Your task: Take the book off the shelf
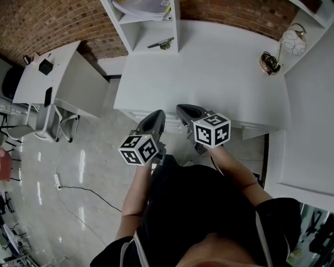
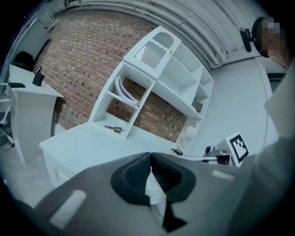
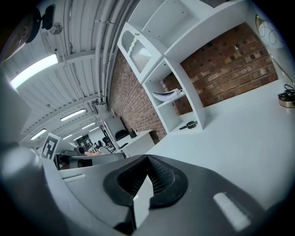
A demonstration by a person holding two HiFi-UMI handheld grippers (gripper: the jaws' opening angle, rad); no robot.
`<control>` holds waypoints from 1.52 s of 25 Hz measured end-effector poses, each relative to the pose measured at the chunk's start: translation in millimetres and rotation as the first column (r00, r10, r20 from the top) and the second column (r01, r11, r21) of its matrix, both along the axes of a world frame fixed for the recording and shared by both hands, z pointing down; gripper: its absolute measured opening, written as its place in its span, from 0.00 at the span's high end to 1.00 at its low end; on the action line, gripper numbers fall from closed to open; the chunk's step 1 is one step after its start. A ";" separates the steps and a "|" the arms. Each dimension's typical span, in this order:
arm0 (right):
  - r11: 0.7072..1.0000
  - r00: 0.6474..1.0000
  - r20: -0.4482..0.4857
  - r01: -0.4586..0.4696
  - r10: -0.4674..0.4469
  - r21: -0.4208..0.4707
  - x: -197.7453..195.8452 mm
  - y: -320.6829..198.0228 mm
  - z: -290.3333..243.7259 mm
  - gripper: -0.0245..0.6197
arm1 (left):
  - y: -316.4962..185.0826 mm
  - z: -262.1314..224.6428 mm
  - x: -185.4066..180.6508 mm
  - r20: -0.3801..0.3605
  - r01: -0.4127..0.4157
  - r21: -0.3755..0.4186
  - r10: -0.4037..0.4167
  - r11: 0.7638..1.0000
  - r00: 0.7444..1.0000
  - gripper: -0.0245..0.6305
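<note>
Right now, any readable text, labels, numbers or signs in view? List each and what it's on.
No readable text in any view.
Markers on the left cube, on the left tool: black-and-white square patterns only, no letters or digits.
Markers on the right cube, on the right tool: the same.
The book on the shelf: any print is too small to read.
</note>
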State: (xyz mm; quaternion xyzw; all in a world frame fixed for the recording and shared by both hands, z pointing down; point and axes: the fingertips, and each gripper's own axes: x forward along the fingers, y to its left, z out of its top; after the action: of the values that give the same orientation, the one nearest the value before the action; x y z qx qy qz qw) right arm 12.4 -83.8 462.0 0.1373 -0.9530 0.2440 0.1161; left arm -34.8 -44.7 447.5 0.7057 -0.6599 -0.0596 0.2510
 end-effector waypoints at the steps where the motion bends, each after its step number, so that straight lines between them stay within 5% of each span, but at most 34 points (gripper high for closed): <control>1: 1.000 1.000 0.000 0.000 0.000 0.005 -2.8 -0.2 -1.3 0.97 | -0.4 -0.2 -4.2 0.001 0.003 -0.001 -0.003 1.000 1.000 0.95; 19: 0.988 0.990 -0.035 -0.137 0.140 0.074 -64.2 -75.3 -17.1 0.97 | -99.2 -11.9 -71.3 -0.030 -0.161 0.039 0.162 0.986 0.986 0.95; 38: 0.978 0.981 -0.052 -0.183 0.189 0.102 -133.4 -122.7 -28.8 0.97 | -153.9 -25.6 -141.9 -0.039 -0.206 0.071 0.210 0.976 0.977 0.95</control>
State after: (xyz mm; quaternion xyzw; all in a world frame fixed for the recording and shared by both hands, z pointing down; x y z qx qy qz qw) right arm -121.0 -206.5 433.2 0.2387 -0.9426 0.2032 0.1154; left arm -176.8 -198.6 421.9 0.7772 -0.5741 -0.0712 0.2475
